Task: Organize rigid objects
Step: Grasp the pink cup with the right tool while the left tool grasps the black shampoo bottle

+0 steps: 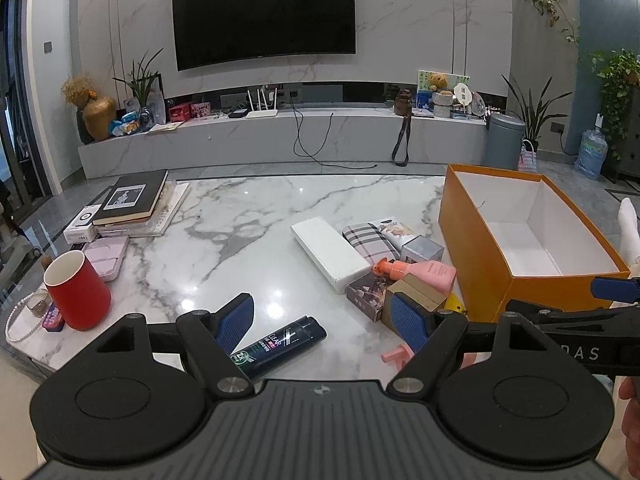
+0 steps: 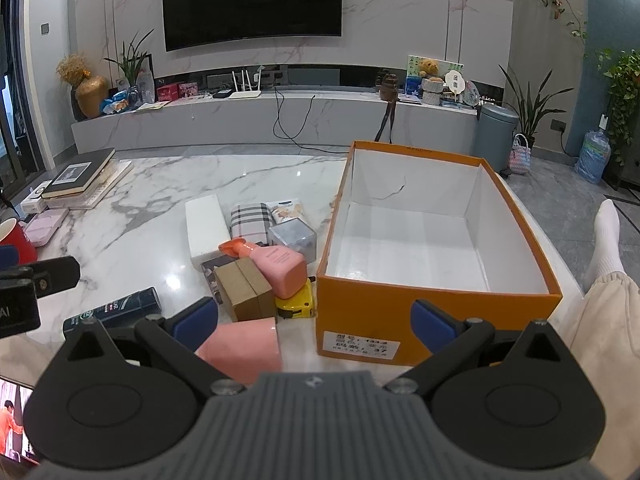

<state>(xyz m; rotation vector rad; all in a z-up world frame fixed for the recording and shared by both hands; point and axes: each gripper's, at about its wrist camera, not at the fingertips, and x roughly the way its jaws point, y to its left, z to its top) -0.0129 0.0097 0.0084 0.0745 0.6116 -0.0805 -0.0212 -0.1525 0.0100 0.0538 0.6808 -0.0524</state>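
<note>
An open, empty orange box (image 1: 488,292) (image 2: 368,312) stands at the right of the marble table (image 1: 248,216). Left of it lies a pile: long white box (image 1: 330,254) (image 2: 206,228), plaid case (image 1: 370,238) (image 2: 250,220), pink bottle (image 1: 424,272) (image 2: 276,266), brown box (image 1: 416,294) (image 2: 244,294), yellow tape measure (image 2: 298,300), clear cube (image 2: 292,234). A dark shampoo bottle (image 1: 280,346) (image 2: 116,310) lies nearer. My left gripper (image 1: 324,324) is open and empty above it. My right gripper (image 2: 314,318) is open and empty, over a pink block (image 2: 244,346) and the box's near wall.
A red cup (image 1: 76,292), a pink case (image 1: 106,258), a pearl string (image 1: 16,316) and stacked books (image 1: 134,204) sit at the table's left. A TV console runs along the far wall. A phone (image 2: 14,416) lies at the lower left. The person's leg (image 2: 600,300) is at right.
</note>
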